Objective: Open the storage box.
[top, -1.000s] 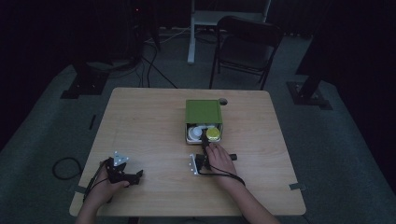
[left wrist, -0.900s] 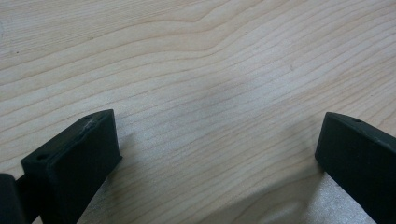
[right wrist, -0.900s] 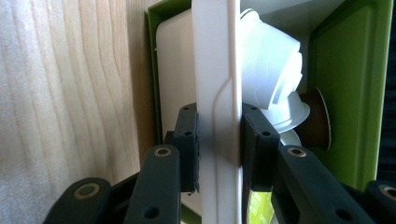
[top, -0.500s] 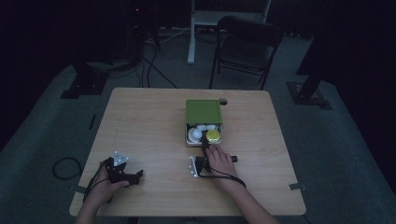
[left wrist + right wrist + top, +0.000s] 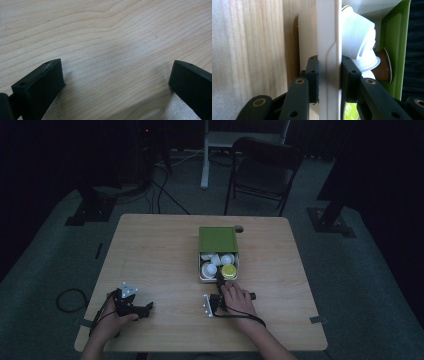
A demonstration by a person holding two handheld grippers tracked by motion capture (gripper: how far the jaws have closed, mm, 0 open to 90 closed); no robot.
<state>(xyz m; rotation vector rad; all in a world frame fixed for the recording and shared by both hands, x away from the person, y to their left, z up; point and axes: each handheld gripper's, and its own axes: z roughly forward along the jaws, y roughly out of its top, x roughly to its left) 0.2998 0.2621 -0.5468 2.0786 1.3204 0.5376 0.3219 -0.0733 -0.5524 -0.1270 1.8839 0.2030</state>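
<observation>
At the near edge of the worktop [image 5: 160,250], the left tool [image 5: 135,306] rests on bare wood with its jaws spread wide. Further in, the right tool [image 5: 329,75] pinches the white front wall of the drawer [image 5: 328,37], pulled out of a green box [image 5: 218,239]. Inside lie white bottles [image 5: 212,269] and a yellow-capped jar [image 5: 229,271]. I can read no labels. A black chair [image 5: 262,170] stands beyond.

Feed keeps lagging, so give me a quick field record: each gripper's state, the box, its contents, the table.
right gripper: shut on the white drawer front wall
left gripper: open, over bare table, near its front left corner
box: green, drawer partly out toward the person
contents: white capsules, one yellow-green lid
</observation>
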